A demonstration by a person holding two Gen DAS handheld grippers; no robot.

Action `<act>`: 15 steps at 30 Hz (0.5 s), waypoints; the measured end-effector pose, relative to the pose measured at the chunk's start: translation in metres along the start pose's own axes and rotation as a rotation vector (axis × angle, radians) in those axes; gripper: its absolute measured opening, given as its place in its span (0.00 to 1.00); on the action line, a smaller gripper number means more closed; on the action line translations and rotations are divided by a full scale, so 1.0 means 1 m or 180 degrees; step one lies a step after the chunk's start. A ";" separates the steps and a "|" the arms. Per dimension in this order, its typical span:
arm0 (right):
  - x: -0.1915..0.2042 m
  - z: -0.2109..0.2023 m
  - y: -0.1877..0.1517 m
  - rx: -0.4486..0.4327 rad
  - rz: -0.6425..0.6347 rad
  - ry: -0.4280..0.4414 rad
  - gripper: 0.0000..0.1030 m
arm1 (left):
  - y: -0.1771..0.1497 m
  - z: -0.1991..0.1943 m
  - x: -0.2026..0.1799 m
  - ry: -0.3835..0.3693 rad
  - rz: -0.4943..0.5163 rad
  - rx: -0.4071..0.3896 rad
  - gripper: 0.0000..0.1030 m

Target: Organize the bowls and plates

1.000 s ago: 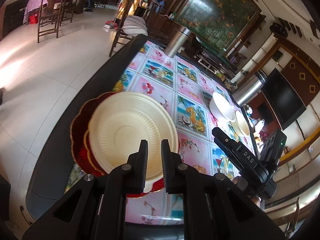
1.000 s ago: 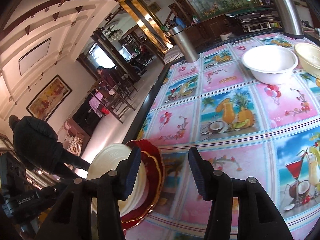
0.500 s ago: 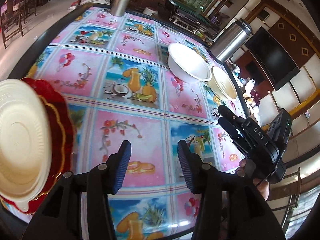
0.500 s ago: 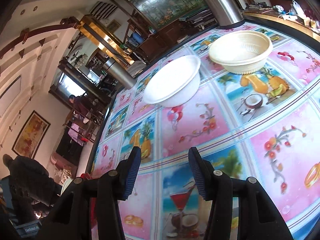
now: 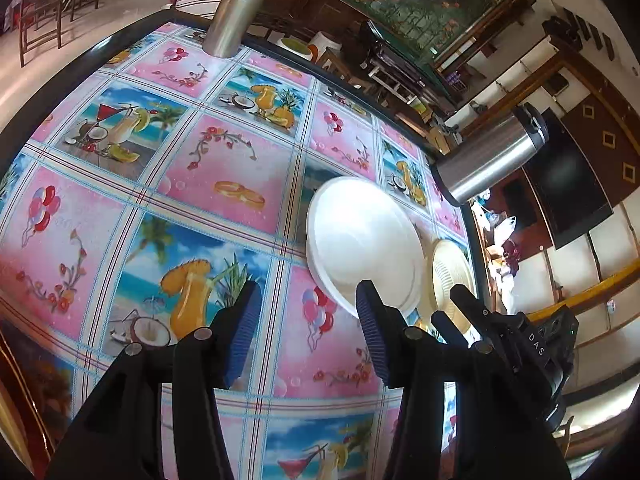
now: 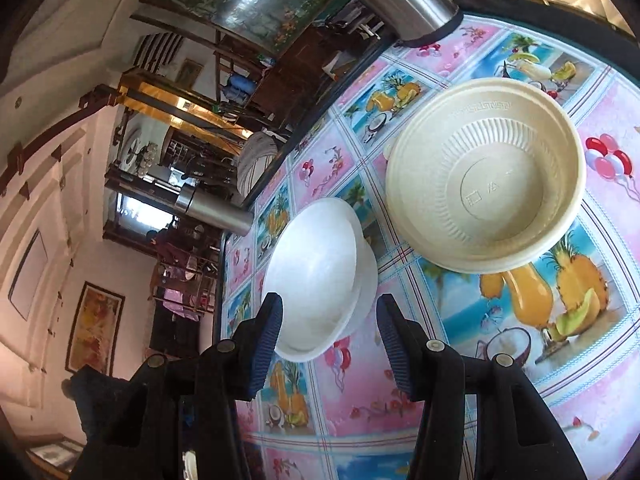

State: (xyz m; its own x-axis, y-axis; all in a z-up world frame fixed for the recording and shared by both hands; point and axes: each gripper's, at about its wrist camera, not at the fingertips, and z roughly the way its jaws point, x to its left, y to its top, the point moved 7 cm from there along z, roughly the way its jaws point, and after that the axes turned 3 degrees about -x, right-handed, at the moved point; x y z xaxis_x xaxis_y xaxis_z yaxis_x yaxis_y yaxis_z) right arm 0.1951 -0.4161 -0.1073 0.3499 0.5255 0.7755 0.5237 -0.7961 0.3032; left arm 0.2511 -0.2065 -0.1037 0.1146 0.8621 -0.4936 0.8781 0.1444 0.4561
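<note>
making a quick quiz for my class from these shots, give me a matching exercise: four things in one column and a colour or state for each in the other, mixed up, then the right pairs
Things:
1. smooth bowl
2. ribbed bowl
3. flask
4. left gripper

Colour or state:
A. shiny steel
B. open, holding nothing
C. plain white
D. cream, with a stamped base

Pairs: 1-C, 2-D, 3-A, 4-B

Table (image 5: 224, 152), two bowls (image 5: 364, 240), flasks (image 5: 488, 160)
</note>
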 end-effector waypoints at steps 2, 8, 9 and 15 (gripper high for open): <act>-0.006 0.010 0.005 -0.0024 0.0099 -0.0006 0.50 | -0.001 0.008 0.007 0.0080 -0.0008 -0.0033 0.46; -0.008 0.032 0.000 -0.0011 0.0019 -0.0094 0.47 | -0.012 0.032 0.021 -0.0058 -0.0052 0.0217 0.46; -0.009 0.035 0.000 -0.0012 0.0008 -0.0133 0.46 | -0.013 0.032 0.024 -0.0047 -0.0085 0.0207 0.46; -0.010 0.049 -0.004 0.0006 -0.0074 -0.0240 0.33 | -0.012 0.027 0.027 -0.0062 -0.0127 0.0172 0.46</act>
State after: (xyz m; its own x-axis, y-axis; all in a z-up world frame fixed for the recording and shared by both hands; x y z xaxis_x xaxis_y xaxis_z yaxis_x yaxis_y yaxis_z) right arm 0.2269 -0.4036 -0.1436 0.3951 0.5651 0.7243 0.5338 -0.7829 0.3196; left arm 0.2562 -0.1984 -0.1427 0.0877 0.8464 -0.5253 0.9058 0.1516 0.3956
